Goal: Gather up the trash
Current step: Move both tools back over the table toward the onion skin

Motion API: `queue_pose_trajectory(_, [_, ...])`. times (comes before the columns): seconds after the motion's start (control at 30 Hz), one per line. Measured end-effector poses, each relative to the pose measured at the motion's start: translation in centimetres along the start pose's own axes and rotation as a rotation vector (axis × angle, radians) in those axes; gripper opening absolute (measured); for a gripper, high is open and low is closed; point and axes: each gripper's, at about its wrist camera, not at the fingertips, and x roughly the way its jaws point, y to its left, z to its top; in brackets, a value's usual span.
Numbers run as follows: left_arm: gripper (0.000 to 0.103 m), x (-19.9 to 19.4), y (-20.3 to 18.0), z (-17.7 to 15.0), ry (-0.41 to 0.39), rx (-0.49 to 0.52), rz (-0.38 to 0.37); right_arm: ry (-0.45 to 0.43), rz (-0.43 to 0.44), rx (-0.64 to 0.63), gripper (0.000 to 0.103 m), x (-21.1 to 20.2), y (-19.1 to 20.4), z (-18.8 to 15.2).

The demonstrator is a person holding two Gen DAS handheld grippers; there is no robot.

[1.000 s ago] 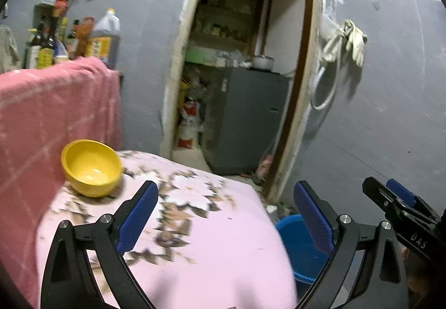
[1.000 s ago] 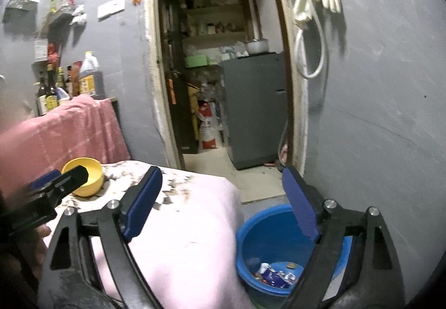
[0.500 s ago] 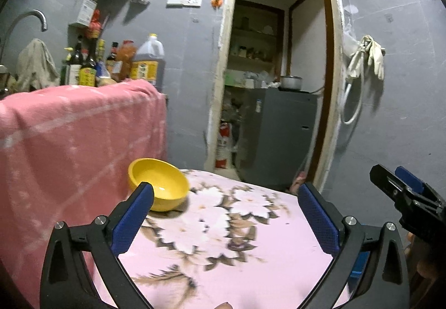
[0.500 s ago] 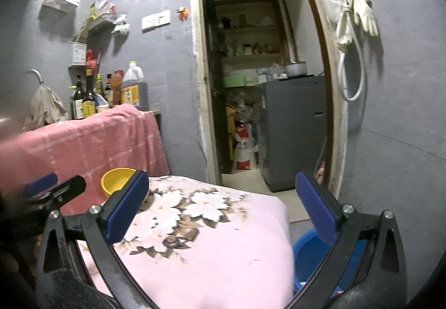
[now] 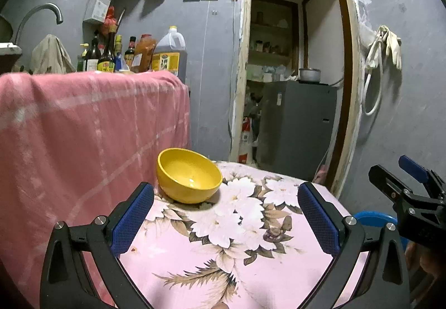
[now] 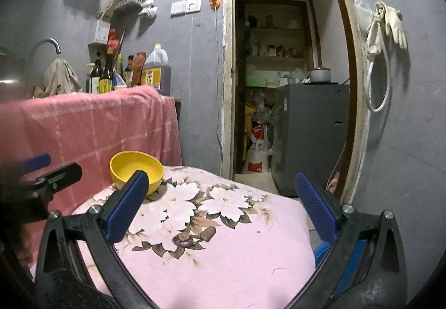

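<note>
My left gripper (image 5: 225,214) is open and empty above a table with a pink flowered cloth (image 5: 251,253). My right gripper (image 6: 223,208) is open and empty above the same cloth (image 6: 217,247). A yellow bowl (image 5: 188,175) stands at the table's far left corner; it also shows in the right wrist view (image 6: 136,169). A blue bin (image 5: 373,218) sits on the floor past the table's right edge, mostly hidden; a sliver of it shows in the right wrist view (image 6: 322,250). No trash shows on the cloth.
A pink checked cloth (image 5: 83,141) covers a counter on the left, with bottles (image 5: 106,55) and an oil jug (image 5: 168,54) on it. An open doorway (image 5: 290,86) with a grey fridge (image 5: 298,128) lies behind. Gloves and a hose (image 5: 384,50) hang on the right wall.
Both grippers have swung left and up, away from the blue bin and over the table. The bowl now sits nearer the middle of both views. The bin's contents are out of sight.
</note>
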Motion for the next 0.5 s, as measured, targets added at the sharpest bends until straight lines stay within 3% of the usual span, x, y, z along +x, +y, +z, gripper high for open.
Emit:
queue_pose_trajectory(0.27, [0.101, 2.9, -0.1, -1.2, 0.036, 0.011, 0.005, 0.052, 0.013, -0.007, 0.099, 3.0, -1.0, -1.6])
queue_pose_trajectory(0.5, [0.101, 6.4, -0.2, -2.2, 0.121, 0.036, 0.004, 0.144, 0.044, -0.014, 0.099, 6.5, -2.0, -3.2])
